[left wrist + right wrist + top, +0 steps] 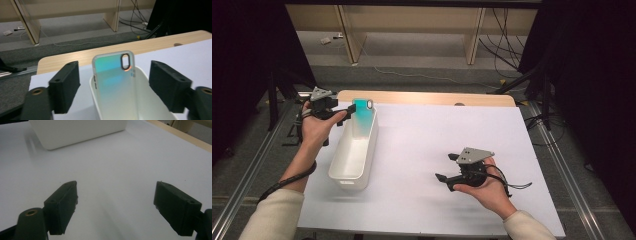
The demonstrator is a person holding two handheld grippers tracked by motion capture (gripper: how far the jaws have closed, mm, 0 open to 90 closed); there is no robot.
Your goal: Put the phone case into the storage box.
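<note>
Phone case stands ahead between my spread left claw: light, slick, bendy; I'd pinch its side edges.

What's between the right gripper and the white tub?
Nothing: in the high view, bare white table sheet separates the right gripper from the white tub.

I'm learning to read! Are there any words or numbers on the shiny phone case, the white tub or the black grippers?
None: the phone case, the white tub, the left gripper and the right gripper carry no readable words, numbers or signs.
</note>
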